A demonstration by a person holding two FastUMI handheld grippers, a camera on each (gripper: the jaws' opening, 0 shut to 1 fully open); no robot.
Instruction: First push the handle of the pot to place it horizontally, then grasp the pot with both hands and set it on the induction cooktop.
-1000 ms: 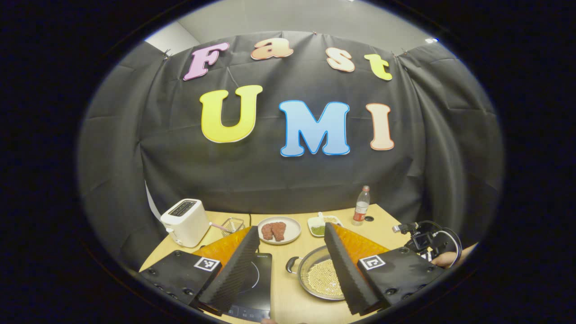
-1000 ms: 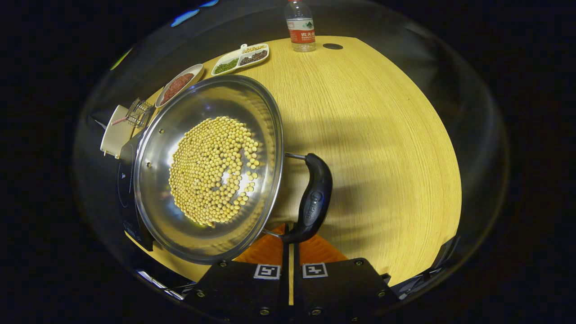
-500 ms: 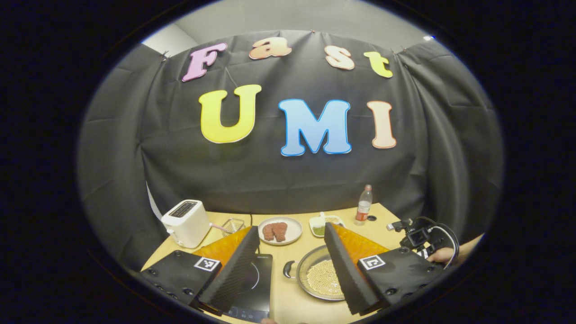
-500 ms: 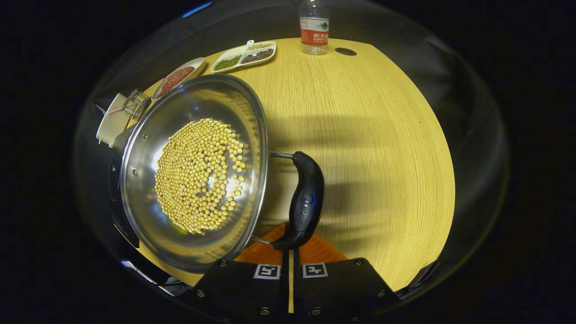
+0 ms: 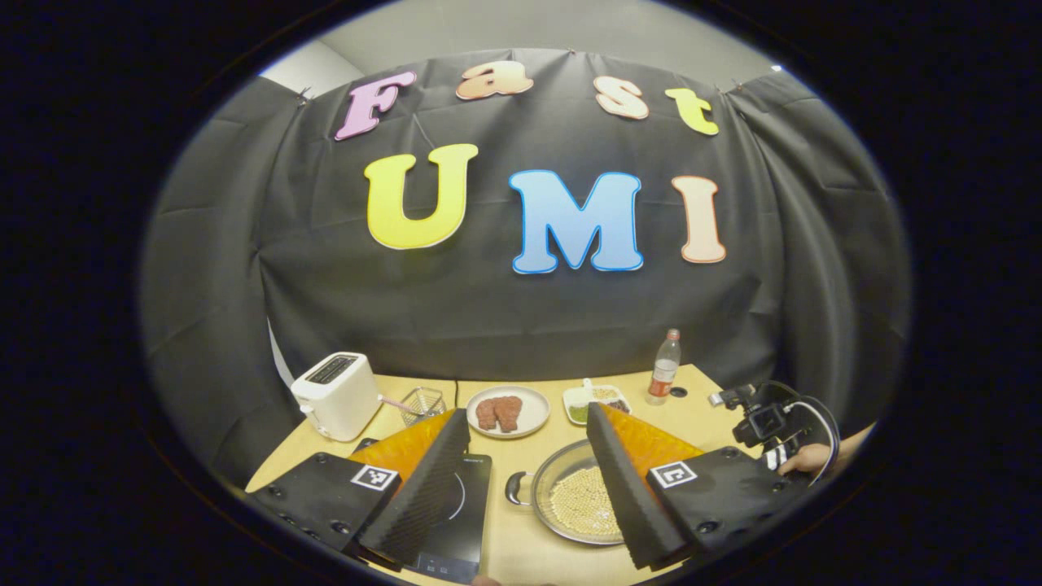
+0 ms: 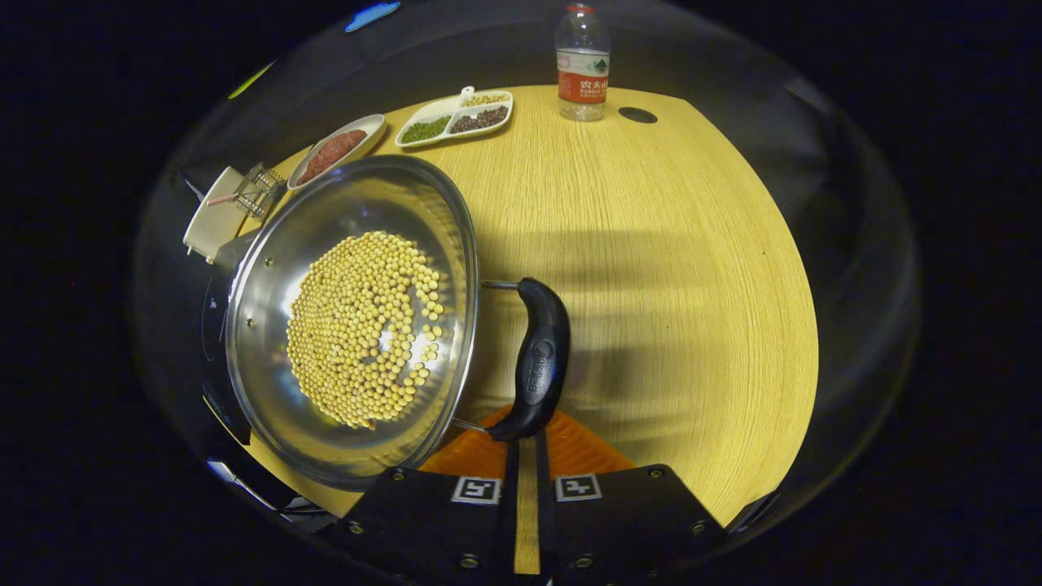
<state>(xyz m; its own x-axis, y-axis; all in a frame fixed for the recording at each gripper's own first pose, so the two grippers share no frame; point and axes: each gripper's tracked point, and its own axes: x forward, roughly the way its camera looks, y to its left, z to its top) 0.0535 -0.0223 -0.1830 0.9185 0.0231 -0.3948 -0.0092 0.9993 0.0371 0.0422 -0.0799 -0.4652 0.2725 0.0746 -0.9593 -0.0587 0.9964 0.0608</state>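
We see the pot [image 6: 350, 317] of yellow beans resting on the wooden surface [image 6: 651, 244], just beside the induction cooktop [image 5: 456, 513]. The right hand-held gripper [image 6: 527, 443] has its fingers pressed nearly together at the black handle [image 6: 537, 362] (a true pinch we cannot confirm). The left hand-held gripper [image 5: 529, 488] hovers spread wide.

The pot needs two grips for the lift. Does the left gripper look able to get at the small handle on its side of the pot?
Probably yes. The left gripper is open, and the pot's small handle lies on bare table between its fingers, with nothing in front of it.
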